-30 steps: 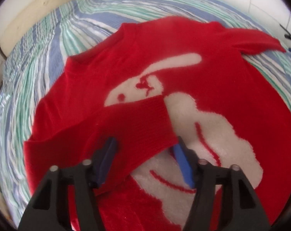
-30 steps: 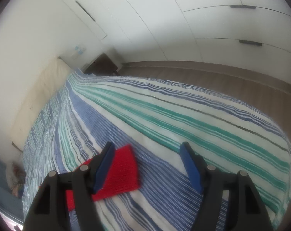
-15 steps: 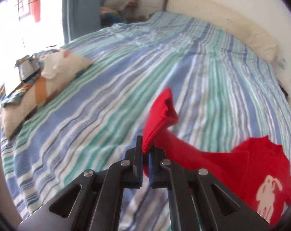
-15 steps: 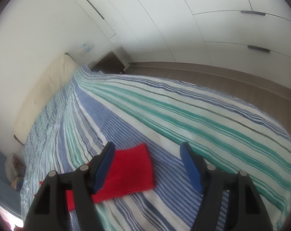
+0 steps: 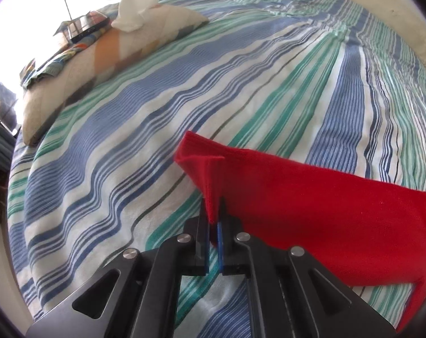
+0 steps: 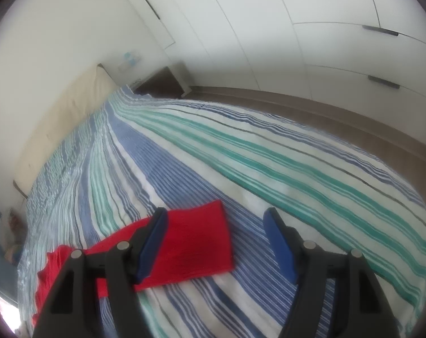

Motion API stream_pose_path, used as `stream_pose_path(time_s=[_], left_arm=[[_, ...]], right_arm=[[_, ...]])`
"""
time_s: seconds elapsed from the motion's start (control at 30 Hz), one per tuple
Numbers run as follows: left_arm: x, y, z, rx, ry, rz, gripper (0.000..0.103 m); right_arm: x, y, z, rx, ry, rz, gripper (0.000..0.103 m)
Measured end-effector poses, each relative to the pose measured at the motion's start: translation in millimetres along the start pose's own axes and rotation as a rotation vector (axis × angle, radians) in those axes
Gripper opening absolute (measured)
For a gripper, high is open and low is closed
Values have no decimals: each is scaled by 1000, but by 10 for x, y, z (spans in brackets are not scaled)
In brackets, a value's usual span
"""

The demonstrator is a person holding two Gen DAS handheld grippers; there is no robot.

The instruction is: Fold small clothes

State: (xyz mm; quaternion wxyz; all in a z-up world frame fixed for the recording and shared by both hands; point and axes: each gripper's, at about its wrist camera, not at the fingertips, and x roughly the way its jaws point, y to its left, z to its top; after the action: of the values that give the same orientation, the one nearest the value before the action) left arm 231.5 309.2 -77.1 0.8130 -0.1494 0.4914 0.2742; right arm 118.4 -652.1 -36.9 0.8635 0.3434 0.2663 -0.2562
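A small red sweater lies on the striped bed. In the left wrist view its one sleeve [image 5: 311, 194] stretches out flat to the right, and my left gripper [image 5: 214, 225] is shut on the folded cuff edge, red knit pinched between the blue pads. In the right wrist view the other sleeve's cuff [image 6: 196, 242] lies flat on the bedspread. My right gripper [image 6: 215, 242] stands open just above it, the left blue pad [image 6: 153, 242] over the cuff, the right pad over bare sheet. The sweater's body is mostly out of view.
The blue, green and white striped bedspread [image 5: 184, 98] covers a wide bed. A patterned pillow [image 5: 100, 56] with a white cloth and a dark box on it lies at the far left. White wardrobe doors [image 6: 297, 42] and brown floor run past the bed's far edge.
My left gripper closed on the sleeve cuff that lay folded over the sweater's front and swung it outward across the bed, rolling as it went. The right gripper crept forward over the other cuff.
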Motion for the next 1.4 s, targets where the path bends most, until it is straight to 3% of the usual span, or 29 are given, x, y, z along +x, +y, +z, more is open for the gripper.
stream_pose_path(time_s=[0.93, 1.2, 1.27, 1.3, 1.33, 1.37, 1.4], left_arm=[[125, 80, 28, -27, 35, -13, 4], [117, 138, 34, -62, 36, -15, 10], [97, 164, 31, -76, 32, -14, 16], [75, 190, 27, -86, 26, -6, 28], [44, 220, 24, -99, 17, 9, 50], [9, 258, 21, -115, 7, 33, 63], [-27, 311, 16, -138, -4, 60, 83]], right_arm=[[-26, -63, 13, 15, -13, -5, 69], [-65, -95, 31, 27, -22, 2, 70], [-75, -109, 35, 32, -26, 2, 70], [-82, -114, 39, 35, -28, 2, 70], [-90, -118, 41, 37, -31, 2, 70], [-102, -125, 38, 38, -35, 2, 70], [-113, -129, 38, 40, -39, 1, 70]])
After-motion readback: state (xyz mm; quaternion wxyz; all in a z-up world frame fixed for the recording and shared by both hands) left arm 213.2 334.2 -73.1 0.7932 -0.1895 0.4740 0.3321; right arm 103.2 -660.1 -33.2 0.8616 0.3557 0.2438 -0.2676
